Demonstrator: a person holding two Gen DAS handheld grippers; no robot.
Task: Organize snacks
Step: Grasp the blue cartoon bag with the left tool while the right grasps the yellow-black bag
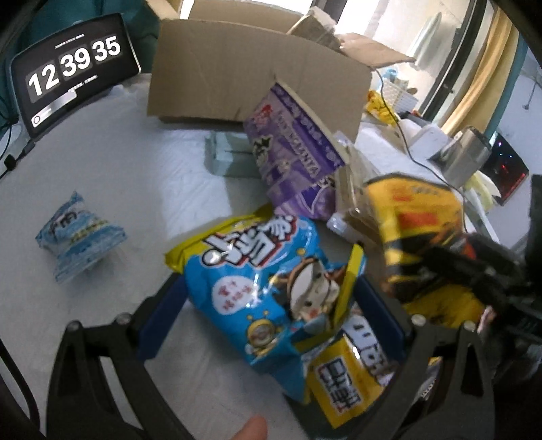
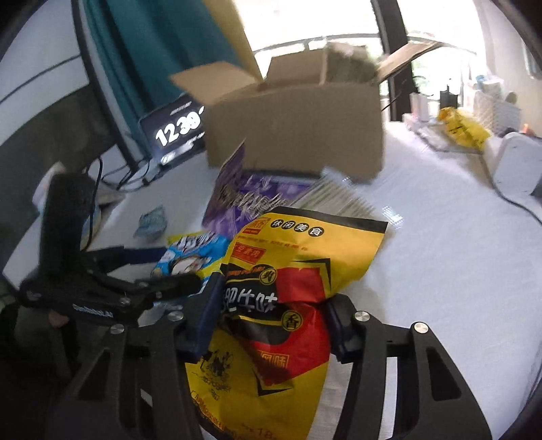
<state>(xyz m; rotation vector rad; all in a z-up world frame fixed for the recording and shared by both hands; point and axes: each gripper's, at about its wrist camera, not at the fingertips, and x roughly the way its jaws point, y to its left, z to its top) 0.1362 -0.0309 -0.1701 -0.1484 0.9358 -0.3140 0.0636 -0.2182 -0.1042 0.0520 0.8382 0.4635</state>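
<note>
Bright daylight floods through the window (image 2: 338, 20) far ahead of the fingers, washing out the glass. A teal curtain (image 2: 152, 50) hangs ahead to the left and a yellow curtain (image 1: 487, 78) to the right, above the white-covered table (image 1: 128, 176).

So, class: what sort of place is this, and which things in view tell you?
Probably a room at home, maybe a bedroom: a white cloth-covered surface, curtains by a bright window, and an open cardboard box with snack bags in front of it.
</note>
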